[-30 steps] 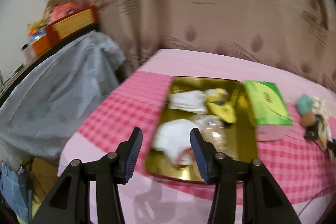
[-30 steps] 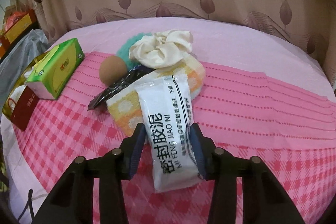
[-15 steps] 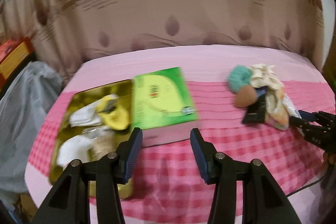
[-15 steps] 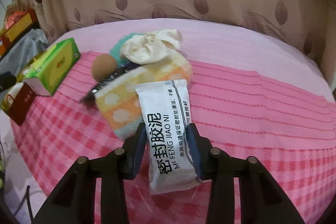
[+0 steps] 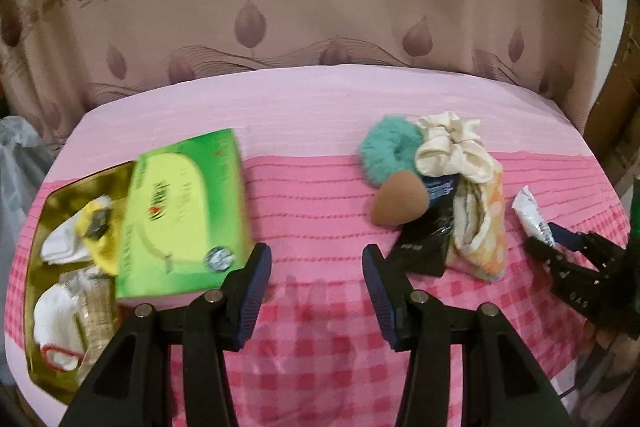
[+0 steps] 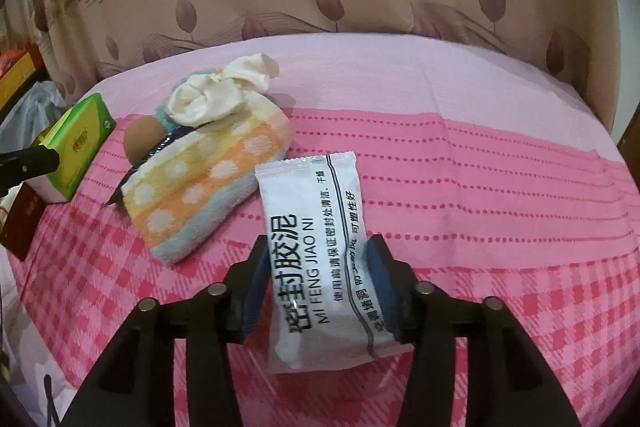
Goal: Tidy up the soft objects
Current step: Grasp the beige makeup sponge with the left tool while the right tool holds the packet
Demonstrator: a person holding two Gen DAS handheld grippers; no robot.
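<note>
Right gripper (image 6: 316,287): jaws have just been opening; the white packet (image 6: 320,247) lies between them on the pink cloth (image 6: 500,187), left pad clear of it, right pad at its edge.
Left gripper (image 5: 317,287): spread wide over bare cloth, nothing between the fingers.
Towel (image 6: 208,183): just left of the packet, touching it.
Pile behind: brown sponge (image 5: 399,203), black packet (image 5: 430,231), teal scrunchie (image 5: 386,153), cream scrunchie (image 5: 452,147).
Green box (image 5: 184,215): far left, overlapping the gold tray (image 5: 38,227).
</note>
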